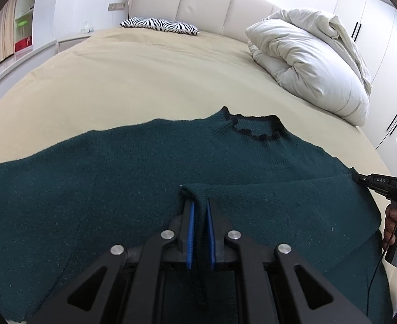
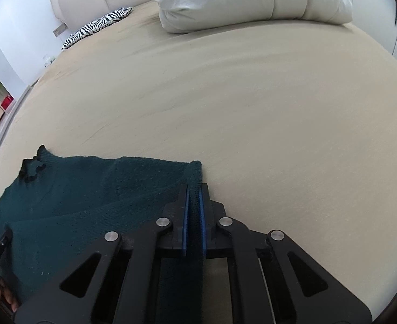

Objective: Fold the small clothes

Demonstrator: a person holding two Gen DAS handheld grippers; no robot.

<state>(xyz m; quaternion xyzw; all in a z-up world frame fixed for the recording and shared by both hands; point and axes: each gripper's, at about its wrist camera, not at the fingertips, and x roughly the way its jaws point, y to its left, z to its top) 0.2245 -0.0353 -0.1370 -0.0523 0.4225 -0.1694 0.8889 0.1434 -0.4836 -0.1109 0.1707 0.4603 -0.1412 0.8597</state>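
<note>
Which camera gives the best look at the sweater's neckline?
The left wrist view: the neckline of the dark green sweater lies near centre, its whole dark wavy rim visible. The right wrist view shows it only small and bunched at the left edge.

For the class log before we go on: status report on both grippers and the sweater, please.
Left gripper shut on sweater cuff. Right gripper shut on sweater edge. Sweater flat on bed, one sleeve folded across. Nothing in the way.

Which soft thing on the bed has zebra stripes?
The small flat pillow by the headboard. It has black and white zebra stripes. The big puffy duvet is plain white, and the sweater is dark green.
</note>
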